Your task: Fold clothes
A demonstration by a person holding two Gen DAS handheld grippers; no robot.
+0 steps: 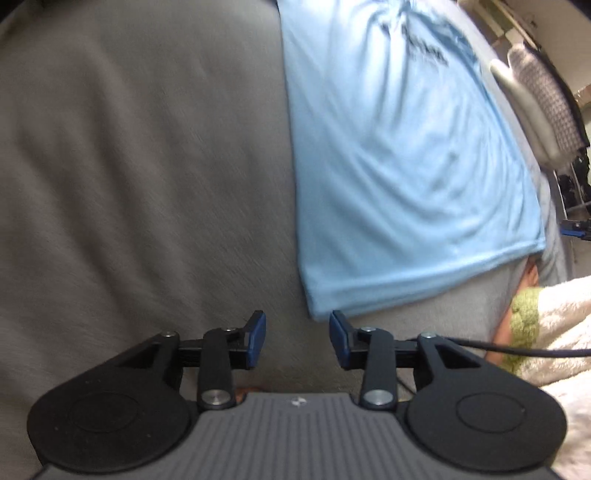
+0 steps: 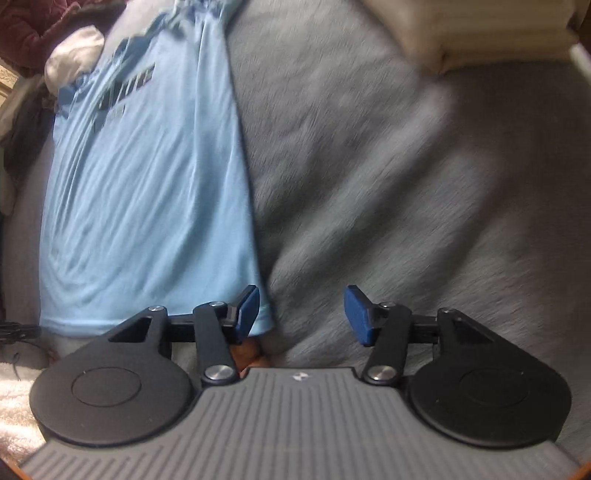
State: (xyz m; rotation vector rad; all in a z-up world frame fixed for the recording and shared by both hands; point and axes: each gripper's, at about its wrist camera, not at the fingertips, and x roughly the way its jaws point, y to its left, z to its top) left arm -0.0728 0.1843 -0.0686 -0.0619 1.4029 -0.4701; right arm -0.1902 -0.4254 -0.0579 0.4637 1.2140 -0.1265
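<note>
A grey blanket (image 1: 129,184) covers the whole work surface, soft and slightly rumpled, and on it lies the light blue T-shirt (image 1: 399,166), already narrowed into a long strip with dark lettering near its far end and its hem towards the person. The left gripper (image 1: 297,334) hangs just off the hem's near corner, jaws parted with nothing between them; the right gripper (image 2: 299,314) sits at the opposite hem corner, jaws likewise apart and empty, its left finger (image 2: 246,308) overlapping the shirt's edge in the view, though whether it touches the cloth I cannot tell. To my eye the risk lies in the next grab: the fabric looks thin and slippery, so a pinch taken too shallow could catch only the top layer and pull the strip open, or snag the blanket beneath and drag it along. Uneven lifts at the two corners would skew the fold. Around the edges there is clutter: a pale cushion or pile of bedding (image 2: 480,29) at the far right, a white crumpled cloth (image 2: 74,55) beyond the collar, and a fluffy cream sleeve with a green cuff (image 1: 524,325).
</note>
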